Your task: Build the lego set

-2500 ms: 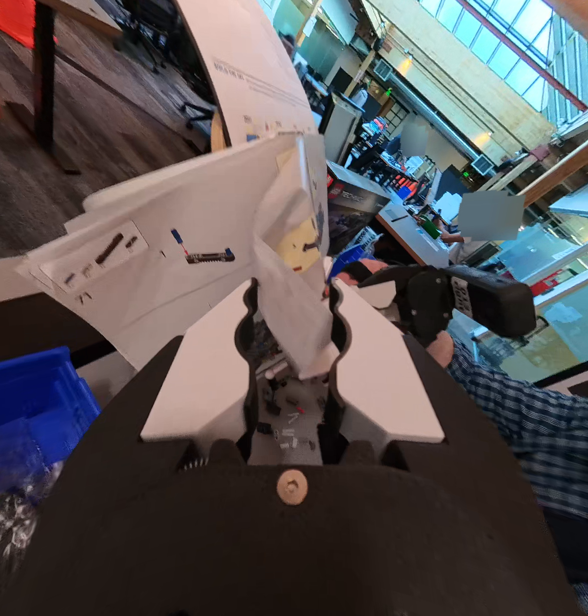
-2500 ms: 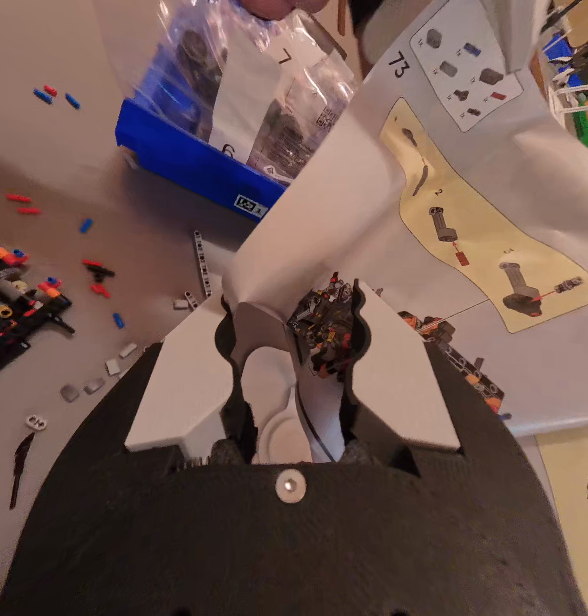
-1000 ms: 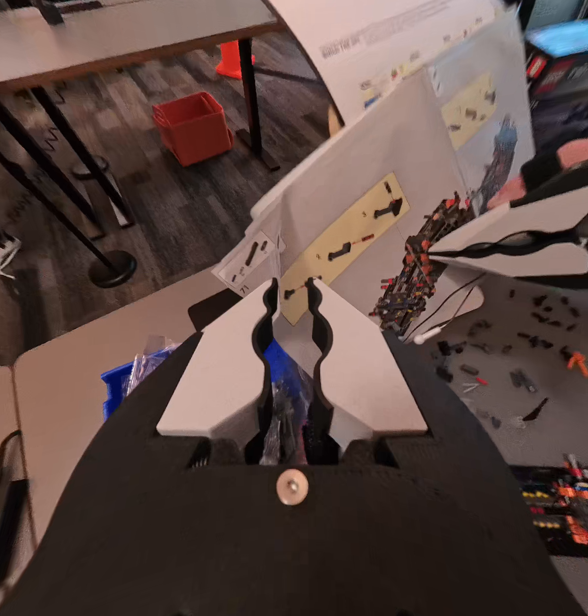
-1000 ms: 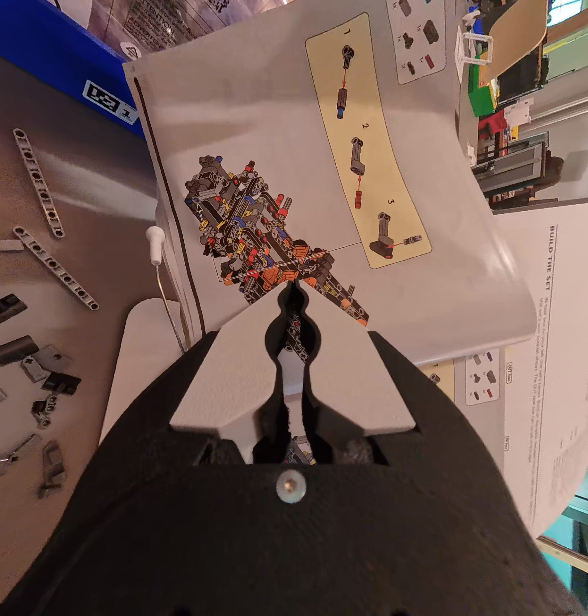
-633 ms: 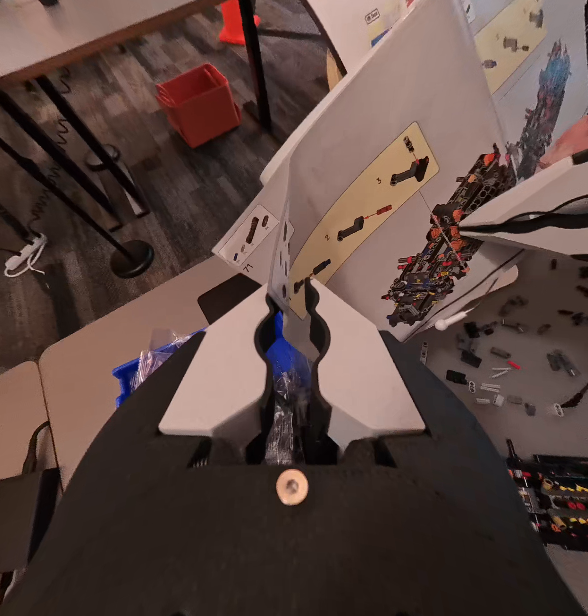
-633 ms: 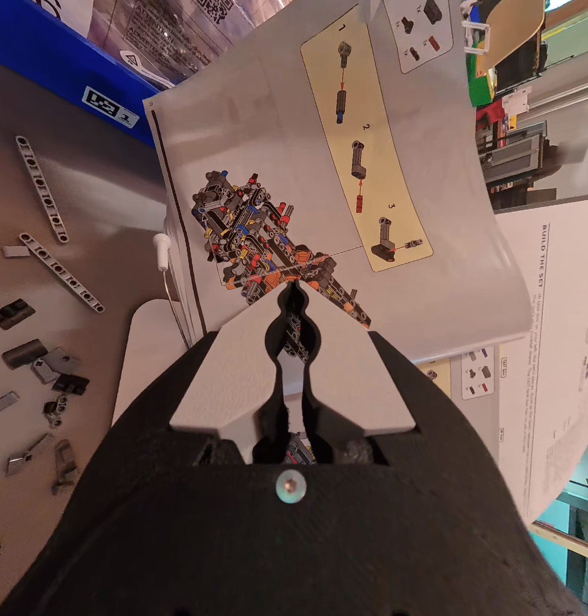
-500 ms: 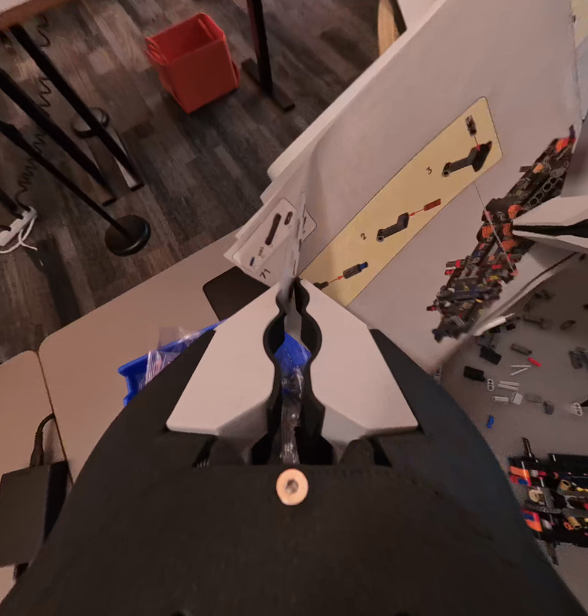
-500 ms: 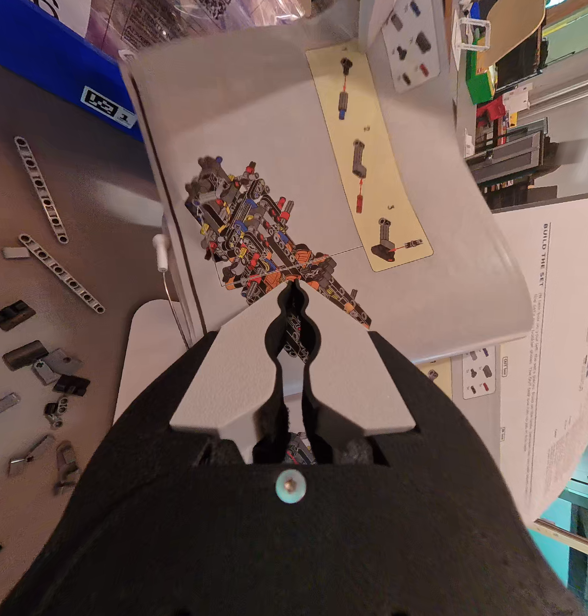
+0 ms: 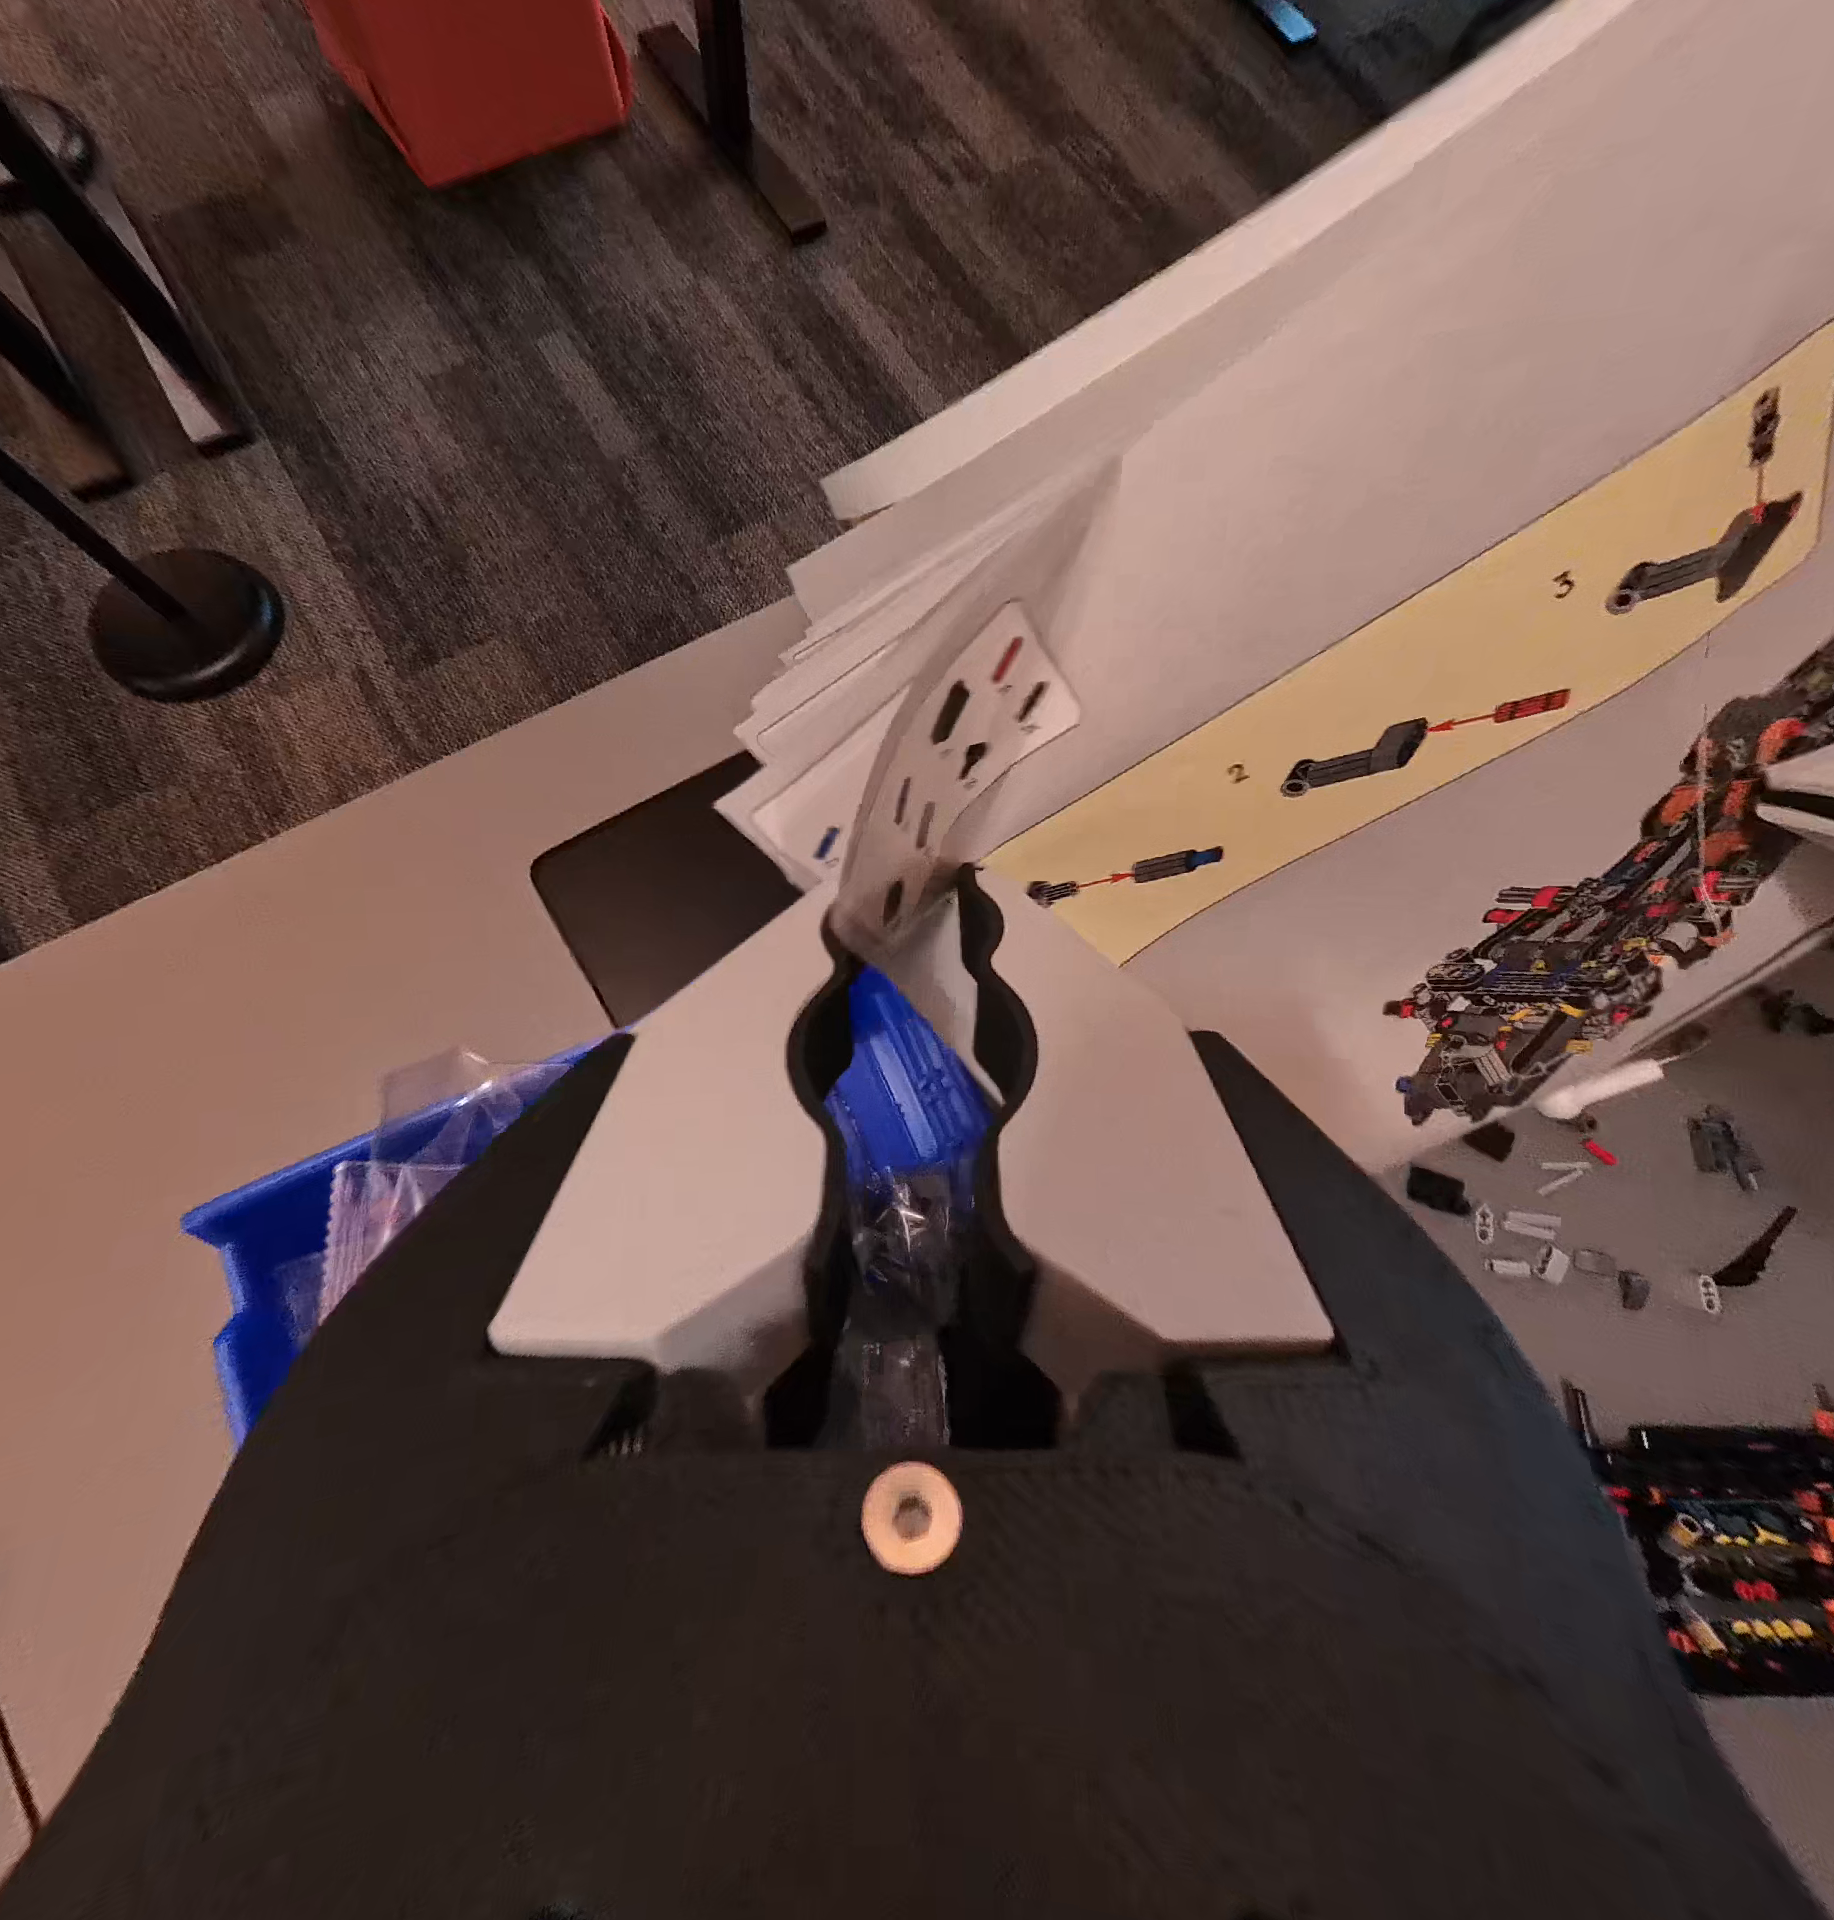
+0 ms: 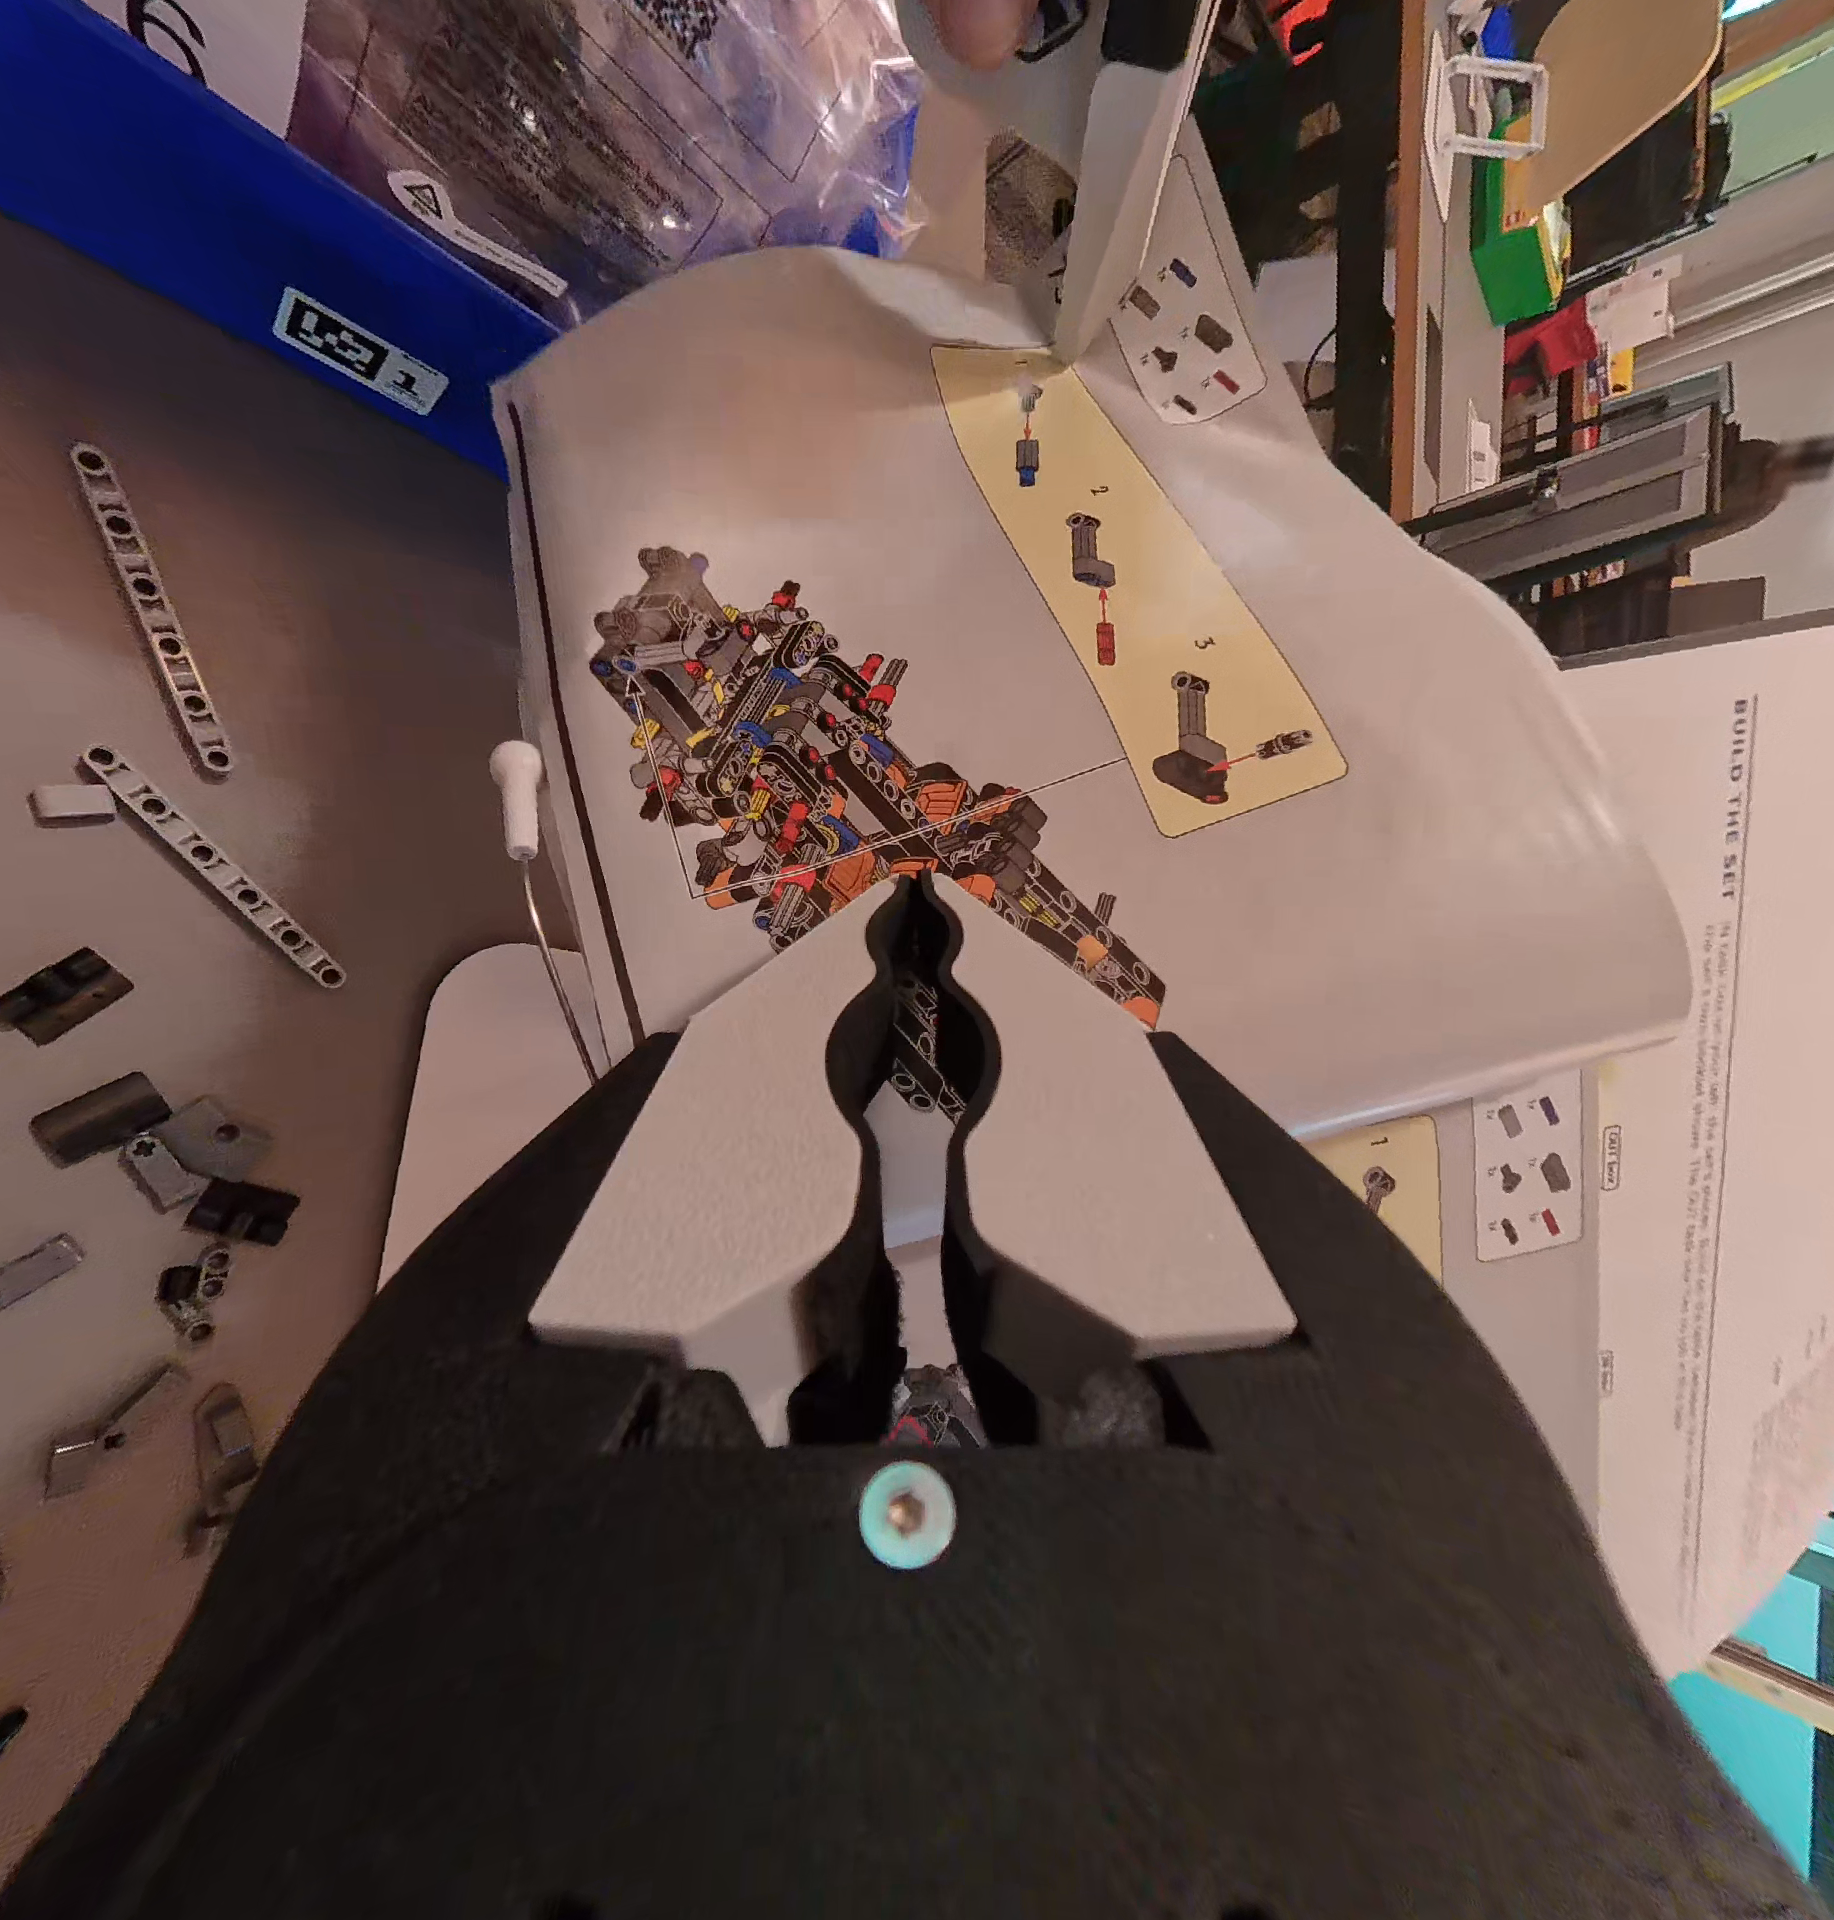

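Left claw (image 9: 897, 914) pinched on the corner of one page (image 9: 934, 800) of the manual (image 9: 1412, 499), tips drawn together with the sheet curling up between them. Right claw (image 10: 918, 894) clenched, tips meeting over the printed model picture; whether it grips the lifted page or only presses on it, I cannot tell.

Risks — judged from the grip:
- The page is thin and held only by its corner. A sideways pull or a fast swing could tear or crease it.
- Several page edges fan out just beside the pinched one, so the claw may carry more than one sheet and skip a step.
- The lifted sheet bows in a loose curve. If either claw lets go early it may flop back.
- The sheet sweeps over loose parts (image 10: 154, 1164) near the manual's edge, so a low pass could scatter them.

The manual — thick, grey-white pages, standing open and curved on the surface (image 9: 321, 935). The showing page has a yellow strip of three sub-steps and a colourful model drawing. The part-built model (image 9: 1765, 1558), black with orange and red bits, lies at the surface's right edge in the left view. A blue bin (image 10: 165, 208) of bagged parts sits beside the manual.
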The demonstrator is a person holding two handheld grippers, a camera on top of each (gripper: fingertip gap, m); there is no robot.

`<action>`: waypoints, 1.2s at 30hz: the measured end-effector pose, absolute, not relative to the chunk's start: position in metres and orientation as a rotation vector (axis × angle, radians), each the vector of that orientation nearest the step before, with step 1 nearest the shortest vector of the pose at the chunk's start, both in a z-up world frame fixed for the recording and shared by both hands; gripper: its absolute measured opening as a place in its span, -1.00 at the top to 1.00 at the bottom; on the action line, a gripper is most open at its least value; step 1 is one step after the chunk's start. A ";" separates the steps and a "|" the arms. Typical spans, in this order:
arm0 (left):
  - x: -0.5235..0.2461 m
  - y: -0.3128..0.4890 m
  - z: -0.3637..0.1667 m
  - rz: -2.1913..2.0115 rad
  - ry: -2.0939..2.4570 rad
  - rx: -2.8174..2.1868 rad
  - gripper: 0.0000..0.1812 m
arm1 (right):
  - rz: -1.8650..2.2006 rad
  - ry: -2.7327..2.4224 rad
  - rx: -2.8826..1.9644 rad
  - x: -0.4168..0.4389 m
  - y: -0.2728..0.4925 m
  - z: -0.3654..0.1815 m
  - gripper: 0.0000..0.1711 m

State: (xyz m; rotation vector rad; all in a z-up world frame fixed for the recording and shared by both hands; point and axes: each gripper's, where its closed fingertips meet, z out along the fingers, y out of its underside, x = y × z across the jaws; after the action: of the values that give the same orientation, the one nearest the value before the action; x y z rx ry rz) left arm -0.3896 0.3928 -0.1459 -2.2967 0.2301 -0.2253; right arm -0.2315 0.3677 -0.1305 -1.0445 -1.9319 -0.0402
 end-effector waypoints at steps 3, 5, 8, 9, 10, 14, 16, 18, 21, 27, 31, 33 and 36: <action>-0.404 0.387 -0.131 -0.192 0.166 -2.239 0.81 | -0.047 -1.923 -1.048 -0.230 0.367 -0.129 1.00; -0.410 0.378 -0.119 -0.179 0.139 -2.192 0.77 | -0.042 -1.915 -1.054 -0.230 0.367 -0.129 1.00; -0.414 0.357 -0.099 -0.176 0.123 -2.109 0.78 | -0.045 -1.883 -1.049 -0.229 0.365 -0.124 0.91; -0.413 0.348 -0.090 -0.156 0.125 -2.065 0.78 | -0.033 -1.874 -1.052 -0.228 0.363 -0.122 0.85; -0.411 0.339 -0.082 -0.137 0.135 -2.034 0.78 | -0.018 -1.870 -1.058 -0.227 0.361 -0.121 0.79; -0.387 0.297 -0.062 -0.151 0.186 -1.942 0.77 | 0.043 -1.825 -1.081 -0.217 0.352 -0.112 0.65; -0.374 0.276 -0.053 -0.185 0.207 -1.890 0.77 | 0.074 -1.785 -1.087 -0.210 0.346 -0.103 0.54; -0.361 0.256 -0.046 -0.217 0.233 -1.840 0.78 | 0.072 -1.752 -1.071 -0.201 0.338 -0.093 0.48; -0.338 0.232 -0.038 -0.292 0.277 -1.770 0.87 | 0.092 -1.716 -1.051 -0.187 0.320 -0.081 0.48; -0.297 0.195 -0.051 -0.327 0.384 -1.803 0.89 | -0.025 -1.800 -1.046 -0.158 0.309 -0.094 0.76; -0.256 0.182 -0.079 -0.347 0.461 -1.863 0.89 | -0.087 -1.852 -1.054 -0.152 0.311 -0.109 0.88; -0.236 0.177 -0.095 -0.345 0.512 -1.897 0.89 | -0.132 -1.872 -1.049 -0.151 0.311 -0.114 0.90; -0.224 0.170 -0.113 -0.291 0.546 -1.927 0.89 | -0.074 -1.877 -1.035 -0.149 0.296 -0.113 0.87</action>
State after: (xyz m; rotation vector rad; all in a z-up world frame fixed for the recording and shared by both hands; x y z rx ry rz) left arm -0.2238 0.1699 -0.1130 -1.9274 0.5455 -0.2906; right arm -0.1487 0.2957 -0.1129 -1.0351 -1.8774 -0.0736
